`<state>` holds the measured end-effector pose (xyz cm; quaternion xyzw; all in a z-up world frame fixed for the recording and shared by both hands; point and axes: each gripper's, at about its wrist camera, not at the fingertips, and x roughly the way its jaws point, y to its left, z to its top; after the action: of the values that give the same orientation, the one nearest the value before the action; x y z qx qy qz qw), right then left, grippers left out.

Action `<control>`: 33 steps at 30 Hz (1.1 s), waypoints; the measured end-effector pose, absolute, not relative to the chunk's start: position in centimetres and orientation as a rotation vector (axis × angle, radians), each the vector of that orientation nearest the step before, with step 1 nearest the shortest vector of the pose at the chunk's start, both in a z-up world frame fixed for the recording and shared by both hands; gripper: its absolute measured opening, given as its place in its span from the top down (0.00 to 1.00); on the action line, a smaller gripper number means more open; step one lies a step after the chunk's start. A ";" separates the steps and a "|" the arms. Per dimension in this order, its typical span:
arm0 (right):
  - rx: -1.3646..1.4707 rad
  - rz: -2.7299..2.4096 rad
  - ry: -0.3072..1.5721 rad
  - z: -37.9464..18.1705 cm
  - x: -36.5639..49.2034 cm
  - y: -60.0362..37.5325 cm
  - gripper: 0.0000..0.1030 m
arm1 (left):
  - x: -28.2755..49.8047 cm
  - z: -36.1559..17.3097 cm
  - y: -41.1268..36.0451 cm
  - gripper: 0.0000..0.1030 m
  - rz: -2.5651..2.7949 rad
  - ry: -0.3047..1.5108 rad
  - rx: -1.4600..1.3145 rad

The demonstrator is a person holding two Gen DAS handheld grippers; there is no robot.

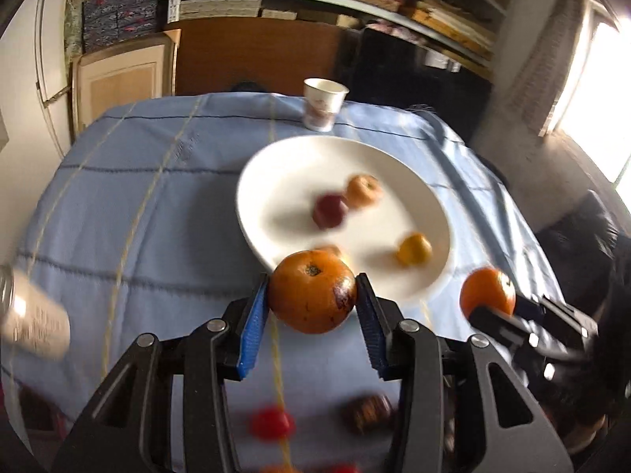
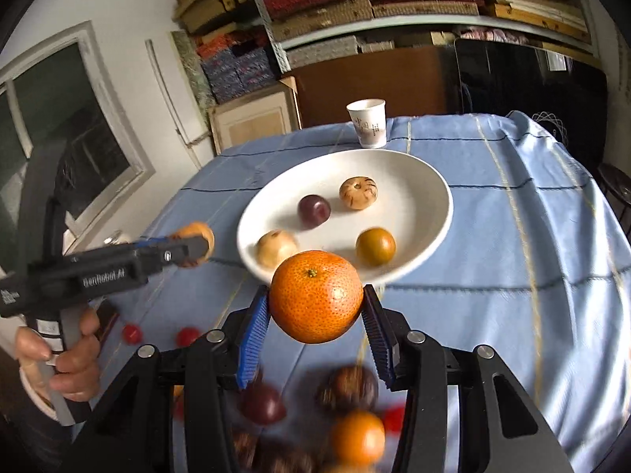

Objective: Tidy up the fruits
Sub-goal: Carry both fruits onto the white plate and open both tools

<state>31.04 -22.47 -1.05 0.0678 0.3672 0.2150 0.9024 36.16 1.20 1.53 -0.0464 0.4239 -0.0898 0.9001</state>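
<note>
Left gripper (image 1: pixel 312 291) clamps my bruised orange (image 1: pixel 311 291) just short of the white plate (image 1: pixel 276 181).
From the right wrist I see the right gripper (image 2: pixel 315 295) squeezing a bright orange (image 2: pixel 315 295) at the plate's near rim, four fruits already inside.

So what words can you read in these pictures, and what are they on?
"BenRobot.AI", roughly, slightly blurred: on the side of the left gripper.
Dark marks on the paper cup: too small to read.
Small white label at that gripper's back end: unreadable.
</note>
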 end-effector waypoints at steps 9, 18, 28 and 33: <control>0.131 0.470 0.816 -2.9 36.7 -20.1 0.54 | 44.5 -1.3 0.8 0.59 -0.127 0.963 -0.065; 0.088 0.463 0.757 -2.0 36.8 -19.8 0.40 | 44.0 -0.4 1.0 0.32 -0.105 0.909 -0.072; 0.153 0.306 0.564 0.3 30.5 -24.4 0.03 | 32.5 3.8 3.3 0.05 -0.108 0.741 -0.168; 0.238 0.352 0.568 -0.9 27.8 -27.2 0.03 | 26.3 1.0 3.5 0.05 -0.129 0.734 -0.215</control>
<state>27.79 -27.24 -0.93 0.1163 0.2781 0.1724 0.9378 26.30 3.53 1.04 -0.1049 0.3578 -0.0629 0.9258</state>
